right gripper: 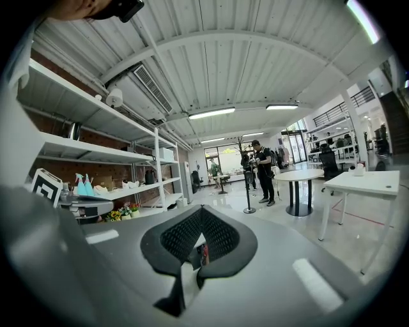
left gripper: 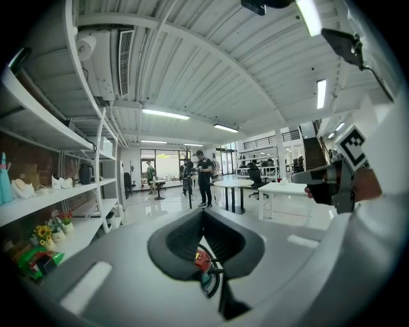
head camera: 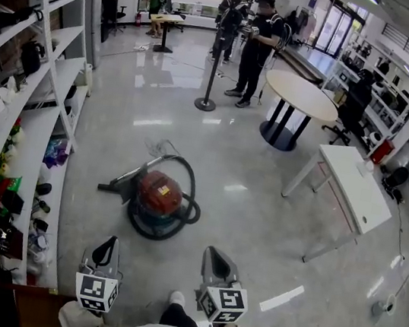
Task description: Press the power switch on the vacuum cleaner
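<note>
**Both tongs closed and empty, vacuum cleaner out of reach on the floor**

The glossy grey floor (head camera: pixel 259 206) fills most of what I see, and the vacuum cleaner (head camera: pixel 159 198) sits on it alone, straight ahead of me. Left of the vacuum cleaner runs a long white shelving rack (head camera: pixel 58 109) crowded with small items. To its right stands a white desk (head camera: pixel 360 193), and beyond that, farther from the vacuum cleaner, a round table (head camera: pixel 301 96) on a dark base. Directly past the vacuum cleaner a thin post (head camera: pixel 211 75) rises from a round foot, with a person (head camera: pixel 255 48) in dark clothes just beside it.

The vacuum cleaner is a squat drum with a red top and a darker lower body. Its black hose (head camera: pixel 190 173) loops over and around it, and a yellow label (head camera: pixel 162 188) shows on the red top. I cannot make out the power switch from here.

My left tongs (head camera: pixel 107 247) and right tongs (head camera: pixel 214 260) are held side by side on the near side of the vacuum cleaner, well apart from it. On each, the jaw tips meet with nothing between them.
</note>
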A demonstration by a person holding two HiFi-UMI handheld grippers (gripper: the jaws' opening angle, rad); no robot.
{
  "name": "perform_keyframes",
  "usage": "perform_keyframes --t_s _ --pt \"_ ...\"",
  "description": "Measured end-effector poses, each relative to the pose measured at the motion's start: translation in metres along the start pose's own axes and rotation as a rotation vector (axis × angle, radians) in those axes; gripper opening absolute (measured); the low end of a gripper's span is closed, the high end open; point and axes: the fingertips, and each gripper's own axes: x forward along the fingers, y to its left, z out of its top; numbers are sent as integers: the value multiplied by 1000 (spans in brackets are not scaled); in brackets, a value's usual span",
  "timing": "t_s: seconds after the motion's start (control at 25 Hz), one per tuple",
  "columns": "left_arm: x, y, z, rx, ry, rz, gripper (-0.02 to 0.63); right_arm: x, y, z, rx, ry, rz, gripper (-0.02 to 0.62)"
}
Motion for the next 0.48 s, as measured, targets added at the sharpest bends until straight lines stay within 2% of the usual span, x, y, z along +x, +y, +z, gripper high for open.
perform_keyframes --t_s 0.48 --pt "32 -4 5 -2 24 23 0 28 -26 2 14 26 24 0"
